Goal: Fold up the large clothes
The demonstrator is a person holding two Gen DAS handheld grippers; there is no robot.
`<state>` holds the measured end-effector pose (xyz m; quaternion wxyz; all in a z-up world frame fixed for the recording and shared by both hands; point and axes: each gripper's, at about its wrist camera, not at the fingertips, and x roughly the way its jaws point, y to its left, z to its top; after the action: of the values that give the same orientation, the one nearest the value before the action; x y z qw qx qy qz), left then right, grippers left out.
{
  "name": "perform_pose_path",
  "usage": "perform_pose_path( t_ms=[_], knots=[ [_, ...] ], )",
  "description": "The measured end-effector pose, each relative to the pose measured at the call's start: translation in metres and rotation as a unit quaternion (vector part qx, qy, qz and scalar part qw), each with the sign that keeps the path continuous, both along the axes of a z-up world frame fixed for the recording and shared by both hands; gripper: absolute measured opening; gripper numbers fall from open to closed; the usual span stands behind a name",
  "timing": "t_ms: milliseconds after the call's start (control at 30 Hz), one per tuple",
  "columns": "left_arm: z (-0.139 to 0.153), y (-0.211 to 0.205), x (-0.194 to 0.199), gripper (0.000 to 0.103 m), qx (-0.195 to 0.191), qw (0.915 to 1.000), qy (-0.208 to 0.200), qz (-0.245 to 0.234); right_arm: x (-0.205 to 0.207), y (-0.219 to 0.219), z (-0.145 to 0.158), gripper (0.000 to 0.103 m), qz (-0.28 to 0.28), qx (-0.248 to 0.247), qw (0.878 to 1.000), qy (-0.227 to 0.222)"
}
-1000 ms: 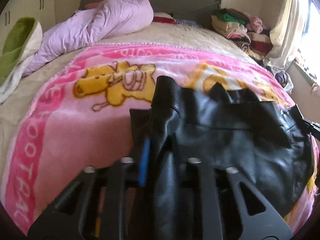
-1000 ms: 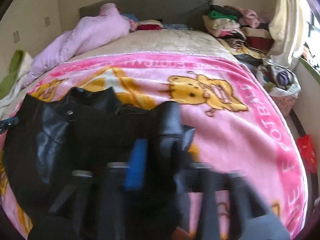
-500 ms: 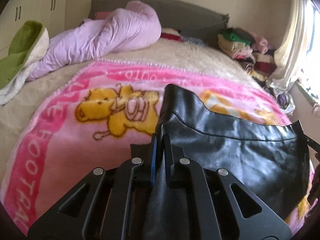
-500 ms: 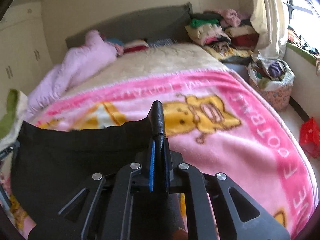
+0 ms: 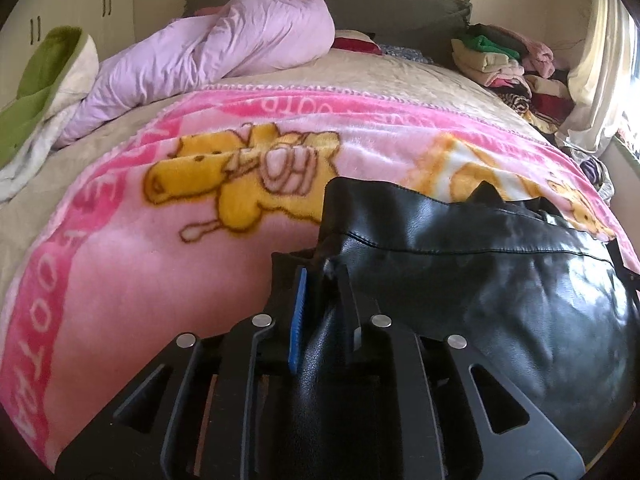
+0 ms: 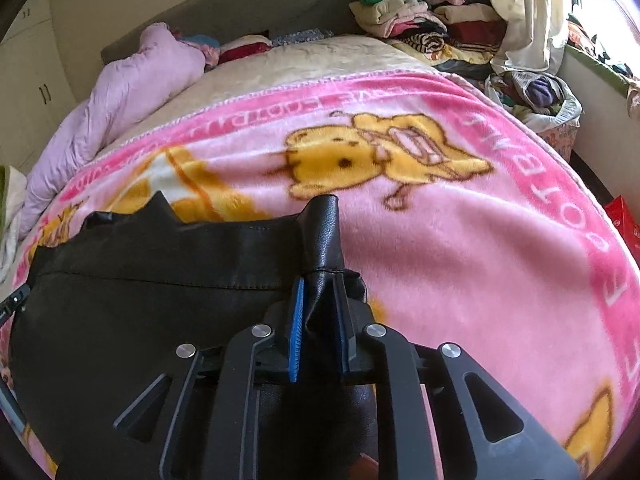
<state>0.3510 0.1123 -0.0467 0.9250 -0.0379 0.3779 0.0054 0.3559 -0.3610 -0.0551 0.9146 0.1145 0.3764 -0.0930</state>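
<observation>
While jaws open, both grippers [image 5: 320, 296] [image 6: 318, 300] tilt down, pinching the jacket [image 5: 480, 280].

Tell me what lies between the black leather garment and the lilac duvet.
Between the black leather garment and the lilac duvet lies only the pink cartoon blanket, then beige bedspread; the left wrist view shows it.

Jacket [image 5: 500, 280] cut off at right and lower edges, its near part hidden behind gripper frame. Blanket [image 6: 460, 248] lettering partly cut off, unreadable. Clothes pile [image 6: 420, 12] items too jumbled to tell.
</observation>
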Motion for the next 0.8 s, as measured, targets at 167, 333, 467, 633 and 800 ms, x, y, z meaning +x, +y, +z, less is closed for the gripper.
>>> perform_pose_path(
  t_ms=[167,333,467,633,800],
  knots=[
    [-0.005,-0.002,0.000,0.012,0.004,1.0000,0.003,0.003,-0.001,-0.001,-0.007,0.014,-0.002,-0.001,1.000,0.003],
    [-0.003,-0.003,0.000,0.014,0.011,0.9999,0.004,0.003,0.000,0.000,-0.006,0.017,-0.002,-0.005,1.000,0.011],
    [0.007,-0.006,-0.004,0.029,0.032,0.9994,0.003,0.009,-0.006,0.004,0.006,0.028,-0.004,-0.017,1.000,0.012],
    [0.025,-0.005,-0.019,0.062,0.038,0.9992,-0.009,0.009,-0.040,0.010,0.022,0.072,0.006,0.012,1.000,-0.024],
    [0.045,-0.013,-0.045,0.070,0.045,0.9986,-0.028,-0.001,-0.084,0.035,0.046,0.076,0.037,-0.014,0.997,-0.070]
  ],
)
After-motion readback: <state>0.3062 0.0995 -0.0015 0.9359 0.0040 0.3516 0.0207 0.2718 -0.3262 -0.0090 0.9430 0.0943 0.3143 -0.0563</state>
